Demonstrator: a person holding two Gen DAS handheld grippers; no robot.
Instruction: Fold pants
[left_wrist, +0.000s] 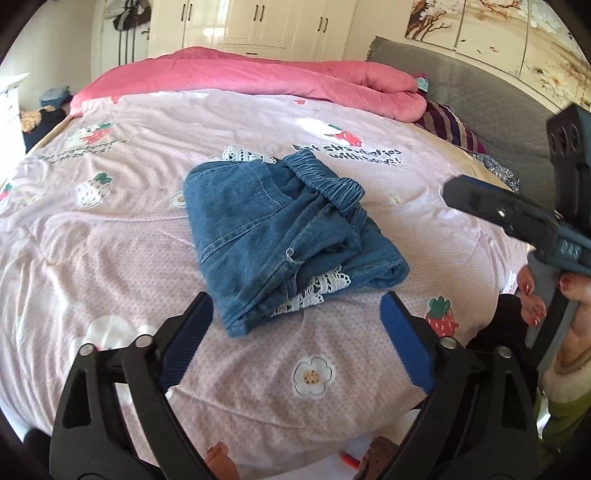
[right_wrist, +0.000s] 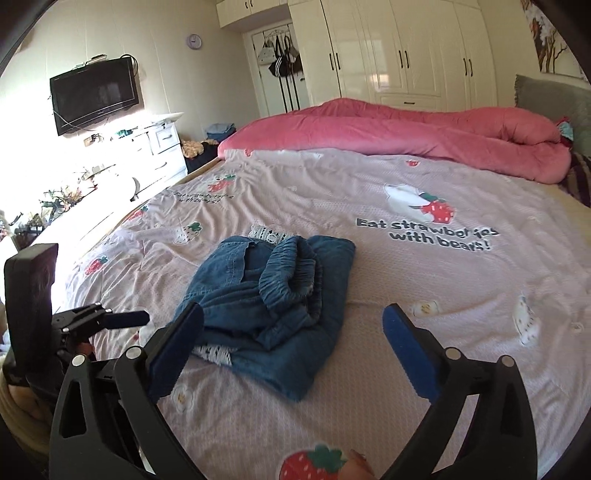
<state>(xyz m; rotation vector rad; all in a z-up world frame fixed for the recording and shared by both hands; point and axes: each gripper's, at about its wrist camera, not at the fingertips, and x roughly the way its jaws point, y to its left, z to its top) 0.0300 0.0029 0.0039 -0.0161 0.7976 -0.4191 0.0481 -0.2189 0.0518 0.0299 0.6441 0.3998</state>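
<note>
Blue denim pants (left_wrist: 273, 232) with an elastic waistband and white lace trim lie folded in a bundle on the pink strawberry-print bedspread (left_wrist: 110, 236). My left gripper (left_wrist: 295, 314) is open just short of the bundle's near edge, with nothing between its blue pads. In the right wrist view the same pants (right_wrist: 273, 314) lie ahead and slightly left of my right gripper (right_wrist: 295, 332), which is open wide and holds nothing; its left pad overlaps the bundle's near corner in the picture. Each gripper shows in the other's view: the right gripper (left_wrist: 480, 203) at the right, the left gripper (right_wrist: 122, 319) at the left.
A rolled pink duvet (right_wrist: 406, 133) lies across the far side of the bed, against a grey headboard (left_wrist: 480, 96). White wardrobes (right_wrist: 406, 48) stand behind. A wall TV (right_wrist: 92, 94) and a white dresser (right_wrist: 155, 147) line the left. A person's hand (left_wrist: 535, 295) holds the right gripper's handle.
</note>
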